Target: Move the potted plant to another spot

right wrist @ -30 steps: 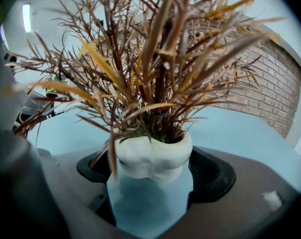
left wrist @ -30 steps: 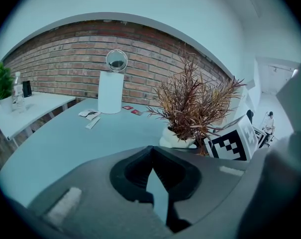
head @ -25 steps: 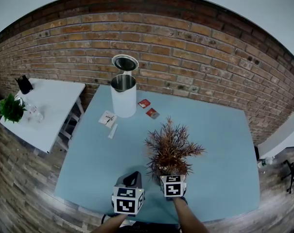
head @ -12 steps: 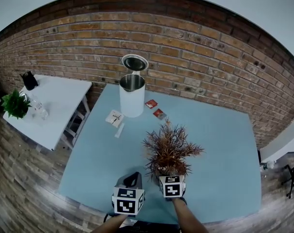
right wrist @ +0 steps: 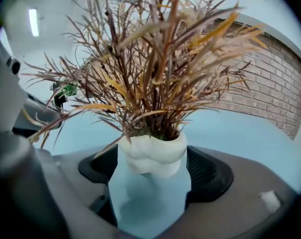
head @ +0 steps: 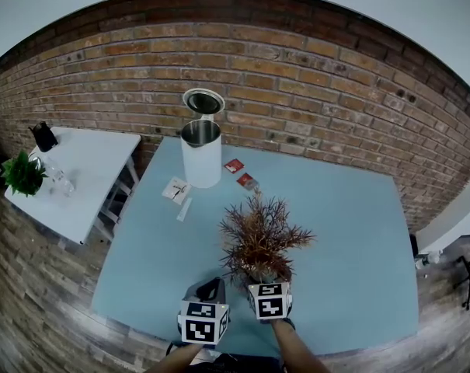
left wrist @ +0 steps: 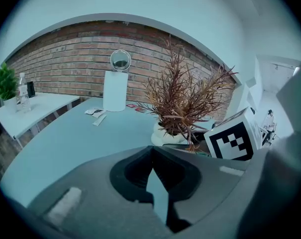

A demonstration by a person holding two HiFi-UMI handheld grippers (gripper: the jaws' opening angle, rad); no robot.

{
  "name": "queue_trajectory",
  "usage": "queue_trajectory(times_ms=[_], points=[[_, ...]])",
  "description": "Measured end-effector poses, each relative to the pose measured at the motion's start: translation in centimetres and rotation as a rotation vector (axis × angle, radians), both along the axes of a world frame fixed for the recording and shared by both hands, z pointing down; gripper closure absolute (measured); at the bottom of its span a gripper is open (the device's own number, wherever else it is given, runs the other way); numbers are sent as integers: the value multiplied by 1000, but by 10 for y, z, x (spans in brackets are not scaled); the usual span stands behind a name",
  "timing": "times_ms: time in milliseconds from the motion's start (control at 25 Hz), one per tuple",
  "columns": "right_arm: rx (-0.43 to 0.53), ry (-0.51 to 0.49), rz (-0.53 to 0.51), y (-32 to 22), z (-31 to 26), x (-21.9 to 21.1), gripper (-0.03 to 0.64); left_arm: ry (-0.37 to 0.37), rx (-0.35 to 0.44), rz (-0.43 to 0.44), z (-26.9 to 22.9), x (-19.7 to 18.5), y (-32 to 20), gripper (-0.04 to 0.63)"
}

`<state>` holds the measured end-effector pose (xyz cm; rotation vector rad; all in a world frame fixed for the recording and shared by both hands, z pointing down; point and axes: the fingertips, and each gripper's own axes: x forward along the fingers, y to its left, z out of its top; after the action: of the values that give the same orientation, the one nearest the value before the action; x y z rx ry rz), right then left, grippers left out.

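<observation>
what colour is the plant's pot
The pot is white, clearest in the right gripper view.

Open table lies right of and ahead of the right gripper; the potted plant between its jaws spreads branches overhead; the left gripper crowds its left; far ahead-left stand a white bin and packets, brick wall behind.

I see a pale blue table with a white open-lidded bin standing near its far edge. Just right of the bin lie two red packets, and in front of it some white sachets. The potted plant is well in front of the bin. I cannot tell whether its pot touches the top.
</observation>
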<state>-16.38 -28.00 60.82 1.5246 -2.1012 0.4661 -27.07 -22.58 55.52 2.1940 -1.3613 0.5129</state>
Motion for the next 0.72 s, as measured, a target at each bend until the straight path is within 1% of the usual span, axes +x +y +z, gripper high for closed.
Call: queue_trajectory(times_ms=[320, 560, 720], points=[[1, -17, -51, 22, -3, 7, 255, -10, -1, -3, 1, 19, 16, 598], [0, -45, -72, 40, -9, 10, 347, -15, 0, -19, 0, 29, 30, 597], [21, -48, -99, 51, -18, 14, 379, -4, 17, -31, -5, 37, 39, 597]])
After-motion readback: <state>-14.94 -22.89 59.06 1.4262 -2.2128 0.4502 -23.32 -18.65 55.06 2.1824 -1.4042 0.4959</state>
